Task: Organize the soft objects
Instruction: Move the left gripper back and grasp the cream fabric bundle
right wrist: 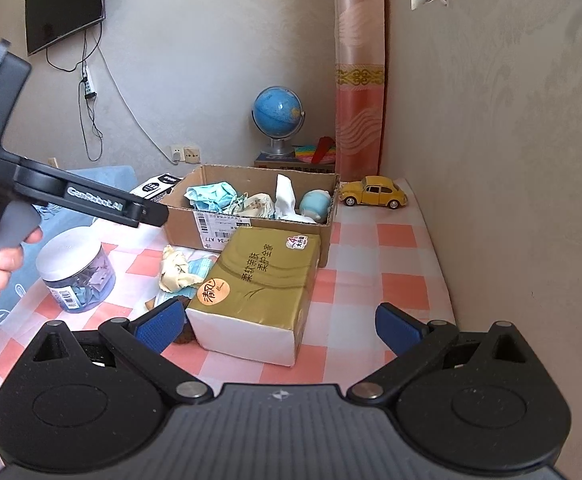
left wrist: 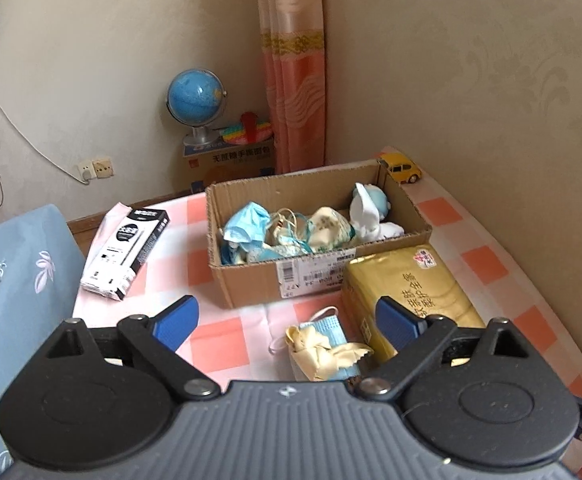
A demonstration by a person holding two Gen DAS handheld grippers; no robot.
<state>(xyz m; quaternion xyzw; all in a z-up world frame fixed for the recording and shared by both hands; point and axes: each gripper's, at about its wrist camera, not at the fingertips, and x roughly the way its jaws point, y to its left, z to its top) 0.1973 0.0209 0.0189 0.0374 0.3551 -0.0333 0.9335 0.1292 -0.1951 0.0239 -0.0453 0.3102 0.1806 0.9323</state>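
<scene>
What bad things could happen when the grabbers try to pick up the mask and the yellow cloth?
1. The crumpled yellow cloth lies on the blue mask, so the open left gripper might lift only one of them.
2. Both lie tight against the gold tissue pack, so a finger could catch or shove it.
3. The cardboard box already looks crowded with masks, so something dropped in could slide out.

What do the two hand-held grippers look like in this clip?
Both match: left hand-held gripper and right hand-held gripper have black linkage arms with silver pivot pins, blue finger pads and a ribbed grey body. White lettering marks the left one's side; bare fingers grip it.
</scene>
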